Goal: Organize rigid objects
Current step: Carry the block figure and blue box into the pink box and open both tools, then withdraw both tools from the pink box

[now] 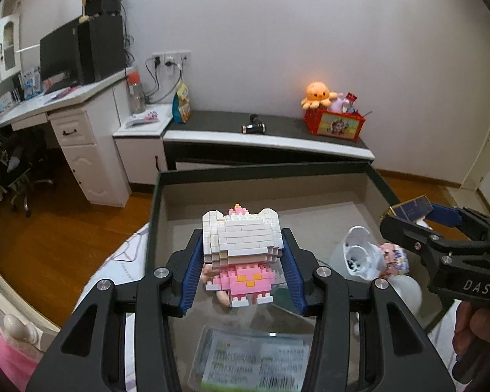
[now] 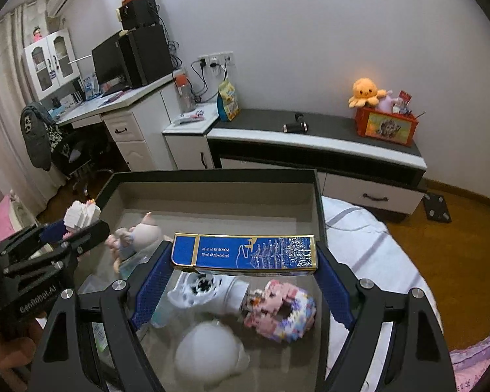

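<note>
Above the open dark box (image 1: 313, 171) on the bed, the left claw (image 1: 243, 254) grips a white-and-pink brick figure (image 1: 241, 245) by its sides, while the right claw (image 2: 245, 263) clamps a blue tin (image 2: 245, 251) lengthwise over a white toy (image 2: 205, 290).

Well beyond the jaws, an orange octopus plush (image 2: 366, 92) tops a red toy box (image 2: 388, 128) on the low cabinet (image 2: 326, 143).
</note>
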`<state>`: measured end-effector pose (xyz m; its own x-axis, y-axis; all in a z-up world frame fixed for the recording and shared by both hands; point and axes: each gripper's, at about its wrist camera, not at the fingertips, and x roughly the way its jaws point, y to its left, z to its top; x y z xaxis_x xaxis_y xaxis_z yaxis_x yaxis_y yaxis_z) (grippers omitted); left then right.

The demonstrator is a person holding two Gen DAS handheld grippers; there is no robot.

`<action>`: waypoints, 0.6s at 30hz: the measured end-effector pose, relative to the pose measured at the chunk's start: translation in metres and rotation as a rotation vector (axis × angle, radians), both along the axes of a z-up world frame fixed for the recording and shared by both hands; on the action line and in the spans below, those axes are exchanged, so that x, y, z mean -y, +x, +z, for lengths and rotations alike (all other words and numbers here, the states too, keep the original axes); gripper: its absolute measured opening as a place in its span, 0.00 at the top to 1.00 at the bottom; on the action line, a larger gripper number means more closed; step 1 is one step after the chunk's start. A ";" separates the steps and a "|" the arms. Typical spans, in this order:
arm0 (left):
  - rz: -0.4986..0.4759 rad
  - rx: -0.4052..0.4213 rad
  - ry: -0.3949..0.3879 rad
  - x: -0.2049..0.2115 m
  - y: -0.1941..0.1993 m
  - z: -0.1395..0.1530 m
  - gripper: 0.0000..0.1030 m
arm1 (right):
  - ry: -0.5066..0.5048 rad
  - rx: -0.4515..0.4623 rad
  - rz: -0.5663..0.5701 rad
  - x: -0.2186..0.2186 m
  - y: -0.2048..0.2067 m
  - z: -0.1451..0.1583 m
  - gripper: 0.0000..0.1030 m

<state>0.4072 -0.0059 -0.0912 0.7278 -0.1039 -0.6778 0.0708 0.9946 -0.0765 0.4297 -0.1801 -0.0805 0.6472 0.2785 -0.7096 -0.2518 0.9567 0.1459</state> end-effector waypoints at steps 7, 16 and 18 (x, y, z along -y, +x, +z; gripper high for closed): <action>0.023 -0.017 0.016 0.001 0.003 -0.008 0.11 | 0.013 -0.055 0.018 0.000 0.016 -0.014 0.14; 0.066 0.038 0.022 -0.013 -0.034 0.013 0.00 | 0.064 -0.015 -0.049 0.016 -0.016 0.007 0.10; 0.073 0.048 0.013 -0.016 -0.044 0.019 0.00 | 0.074 0.009 -0.061 0.019 -0.029 0.018 0.10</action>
